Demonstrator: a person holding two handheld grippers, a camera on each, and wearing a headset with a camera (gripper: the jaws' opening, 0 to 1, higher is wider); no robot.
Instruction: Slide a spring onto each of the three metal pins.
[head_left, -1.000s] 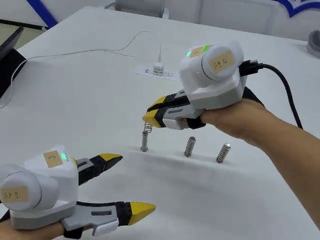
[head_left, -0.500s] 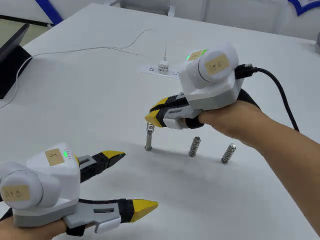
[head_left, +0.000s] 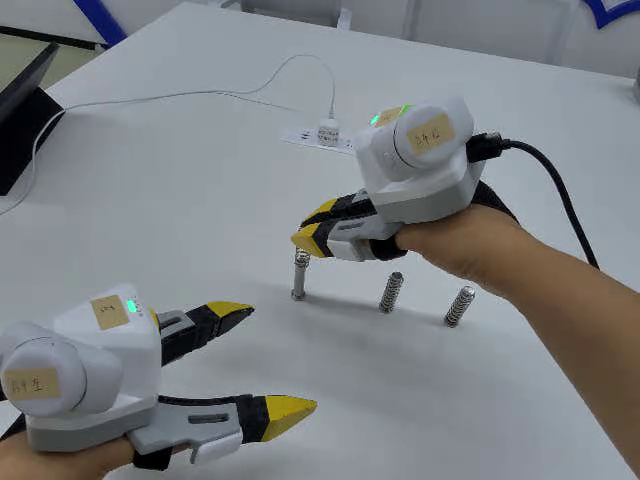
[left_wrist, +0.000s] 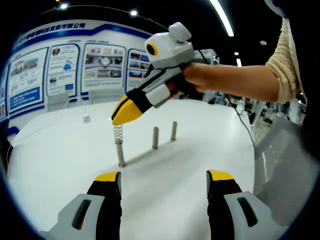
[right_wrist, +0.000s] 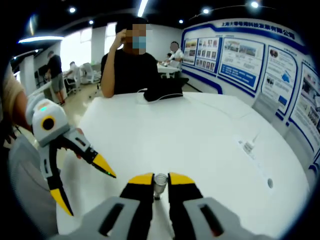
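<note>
right gripper view — spring (right_wrist: 160, 181) sits between the jaws, seemingly pinched.

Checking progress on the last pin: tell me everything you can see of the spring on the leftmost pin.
The spring is a short coil of bare silvery wire. It stands upright, threaded over the top of the leftmost pin. It sits high, so the pin's lower shaft is bare down to the white table. The yellow tips of the right tongs flank its upper end closely and appear to pinch it; in the right gripper view its top shows between them.
</note>
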